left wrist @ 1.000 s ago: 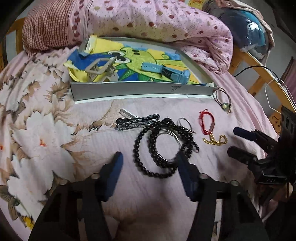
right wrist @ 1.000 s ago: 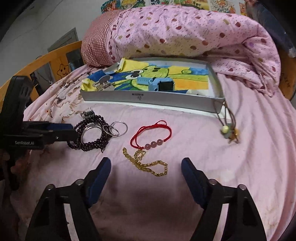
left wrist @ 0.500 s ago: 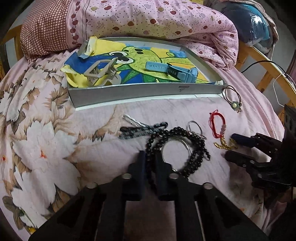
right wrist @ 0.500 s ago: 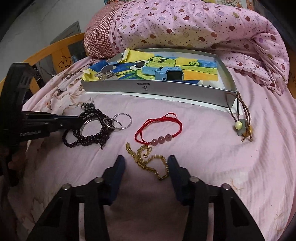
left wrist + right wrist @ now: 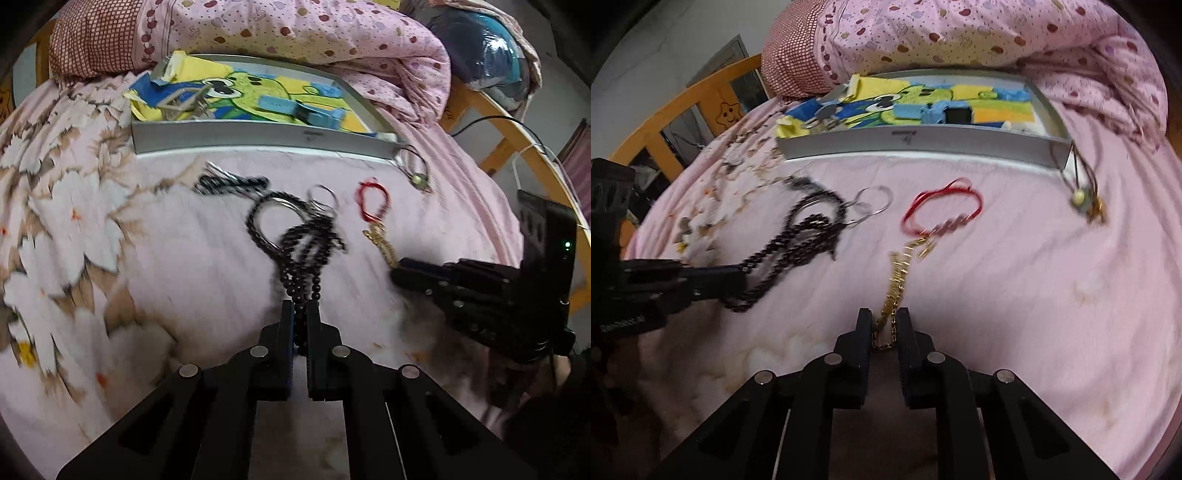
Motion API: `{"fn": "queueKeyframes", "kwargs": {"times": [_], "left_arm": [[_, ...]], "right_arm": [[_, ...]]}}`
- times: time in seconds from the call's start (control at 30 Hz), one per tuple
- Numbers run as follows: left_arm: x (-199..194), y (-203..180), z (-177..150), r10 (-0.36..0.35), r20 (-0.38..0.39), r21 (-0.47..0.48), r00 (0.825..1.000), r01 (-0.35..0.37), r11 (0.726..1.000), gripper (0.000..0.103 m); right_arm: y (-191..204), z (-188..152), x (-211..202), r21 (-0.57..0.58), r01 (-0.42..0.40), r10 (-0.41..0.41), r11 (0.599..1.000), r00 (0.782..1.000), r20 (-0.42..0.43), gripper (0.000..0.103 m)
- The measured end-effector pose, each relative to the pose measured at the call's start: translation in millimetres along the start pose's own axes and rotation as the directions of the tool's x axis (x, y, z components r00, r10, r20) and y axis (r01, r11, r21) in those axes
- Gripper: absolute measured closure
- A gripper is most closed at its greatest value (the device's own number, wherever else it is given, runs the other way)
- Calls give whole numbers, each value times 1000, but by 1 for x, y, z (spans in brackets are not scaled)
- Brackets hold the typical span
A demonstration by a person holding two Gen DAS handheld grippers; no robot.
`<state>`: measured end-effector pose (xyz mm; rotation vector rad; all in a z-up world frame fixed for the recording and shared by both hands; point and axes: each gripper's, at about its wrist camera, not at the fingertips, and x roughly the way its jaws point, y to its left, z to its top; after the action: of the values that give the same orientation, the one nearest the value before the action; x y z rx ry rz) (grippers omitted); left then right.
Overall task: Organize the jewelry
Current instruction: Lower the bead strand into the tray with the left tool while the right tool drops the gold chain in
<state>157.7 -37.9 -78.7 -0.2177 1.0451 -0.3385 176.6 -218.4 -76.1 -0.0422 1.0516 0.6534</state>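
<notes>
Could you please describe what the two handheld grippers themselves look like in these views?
Both are black. The left gripper and the right gripper each have two flat fingers with dark blue inner pads, on angular black linkage arms joined by round silver pivot pins. Seen from the side, the right one shows a small green light and the left one pale lettering on its body.

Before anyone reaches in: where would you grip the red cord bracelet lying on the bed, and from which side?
Pinch the red cord bracelet on its thin bare cord at the far arc, coming from above. It lies flat as an open loop; the beads and the gold chain crowd its near edge.
</notes>
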Motion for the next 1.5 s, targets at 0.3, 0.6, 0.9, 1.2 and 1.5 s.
{"fn": "queueKeyframes", "kwargs": {"times": [0.3,0.6,0.9,1.2,1.5], "left_arm": [[-49,-16,-2,-76,61,-6,995,76,997,100],[-94,-31,30,-69,151,81,986,57,995,100],[-119,-32,95,-87,273,115,958,58,992,100],[-90,11,167,-71,344,34,936,63,997,100],[-34,48,193,-39,305,-17,951,46,999,100]], "right_arm": [[28,1,-45,66,-120,112,991,987,116,90],[45,35,-84,1,-117,113,993,958,263,90],[44,102,-97,-68,-95,114,993,921,373,90],[4,172,-54,-1,-91,84,996,913,400,90],[-34,190,9,60,-53,32,997,947,319,90]]}}
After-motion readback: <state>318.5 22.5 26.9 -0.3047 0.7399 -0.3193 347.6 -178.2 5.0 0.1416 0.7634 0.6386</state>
